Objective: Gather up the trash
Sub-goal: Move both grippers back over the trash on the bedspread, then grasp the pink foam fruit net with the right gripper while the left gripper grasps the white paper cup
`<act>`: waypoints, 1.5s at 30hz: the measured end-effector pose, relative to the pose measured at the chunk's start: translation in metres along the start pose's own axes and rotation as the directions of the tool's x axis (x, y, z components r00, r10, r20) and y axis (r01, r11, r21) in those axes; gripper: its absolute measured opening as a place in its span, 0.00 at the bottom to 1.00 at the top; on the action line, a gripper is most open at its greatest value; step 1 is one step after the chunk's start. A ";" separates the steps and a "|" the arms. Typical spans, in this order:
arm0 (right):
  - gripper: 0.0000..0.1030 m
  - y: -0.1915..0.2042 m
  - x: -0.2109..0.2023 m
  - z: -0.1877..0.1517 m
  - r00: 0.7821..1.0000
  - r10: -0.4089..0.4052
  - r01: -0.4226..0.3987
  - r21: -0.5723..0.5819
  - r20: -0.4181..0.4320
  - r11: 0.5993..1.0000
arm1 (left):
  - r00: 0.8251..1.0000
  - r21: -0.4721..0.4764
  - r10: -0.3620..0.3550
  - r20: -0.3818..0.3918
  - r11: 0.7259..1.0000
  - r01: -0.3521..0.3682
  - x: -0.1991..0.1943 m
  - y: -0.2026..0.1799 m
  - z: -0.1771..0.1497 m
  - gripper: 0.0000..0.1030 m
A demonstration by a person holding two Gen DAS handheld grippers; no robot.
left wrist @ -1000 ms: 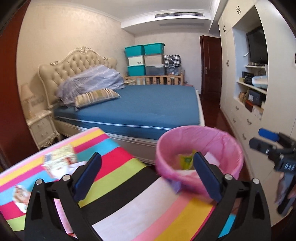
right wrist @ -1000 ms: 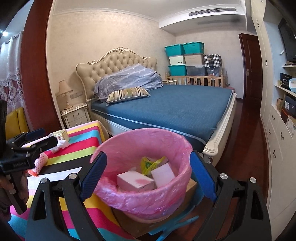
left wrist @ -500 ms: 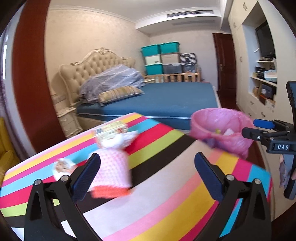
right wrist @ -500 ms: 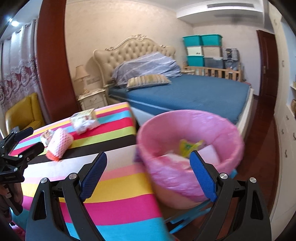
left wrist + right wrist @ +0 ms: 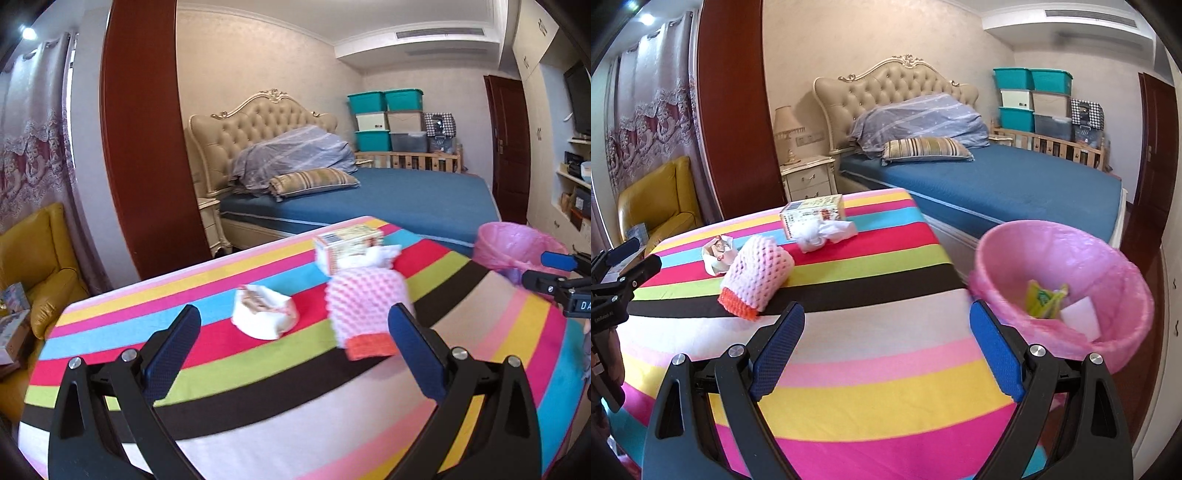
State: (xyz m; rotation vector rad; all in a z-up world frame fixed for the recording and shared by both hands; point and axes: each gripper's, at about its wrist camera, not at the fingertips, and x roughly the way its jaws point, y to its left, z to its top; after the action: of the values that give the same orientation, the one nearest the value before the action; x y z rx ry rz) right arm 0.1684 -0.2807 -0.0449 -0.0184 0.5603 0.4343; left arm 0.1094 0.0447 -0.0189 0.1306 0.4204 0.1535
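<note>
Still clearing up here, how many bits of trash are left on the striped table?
4: a pink foam net nearest, a crumpled wrapper just beyond it on its left, a white tissue wad further back, touching a small box by the far edge. Nothing appears hidden.

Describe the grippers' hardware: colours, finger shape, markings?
Both match. The left gripper and right gripper have black triangular frames with cut-outs and silver bolts. Their fingers are flat blue pads with a textured mesh face. White lettering starting "DA" shows on the right gripper's black body in the left wrist view. No cables or sleeves visible.
</note>
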 end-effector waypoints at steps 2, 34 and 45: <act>0.83 0.009 0.011 0.005 1.000 0.004 -0.004 -0.008 -0.009 1.000 | 1.000 0.008 -0.007 -0.017 1.000 0.008 0.008 0.011 0.003 0.96; 0.83 0.042 0.127 0.053 0.995 -0.056 0.061 0.060 -0.079 0.996 | 0.904 -0.095 -0.107 -0.414 0.993 0.074 0.170 0.065 0.004 0.93; 0.83 0.087 0.108 0.044 0.993 0.068 -0.065 0.027 -0.094 0.997 | 0.931 -0.094 -0.111 -0.348 0.992 0.084 0.153 0.063 0.006 0.68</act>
State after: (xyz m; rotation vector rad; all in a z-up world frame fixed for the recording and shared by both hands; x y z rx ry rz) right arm 0.2380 -0.1529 -0.0547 0.0027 0.6611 0.4935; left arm 0.2417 0.1330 -0.0640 0.0040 0.7775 0.0944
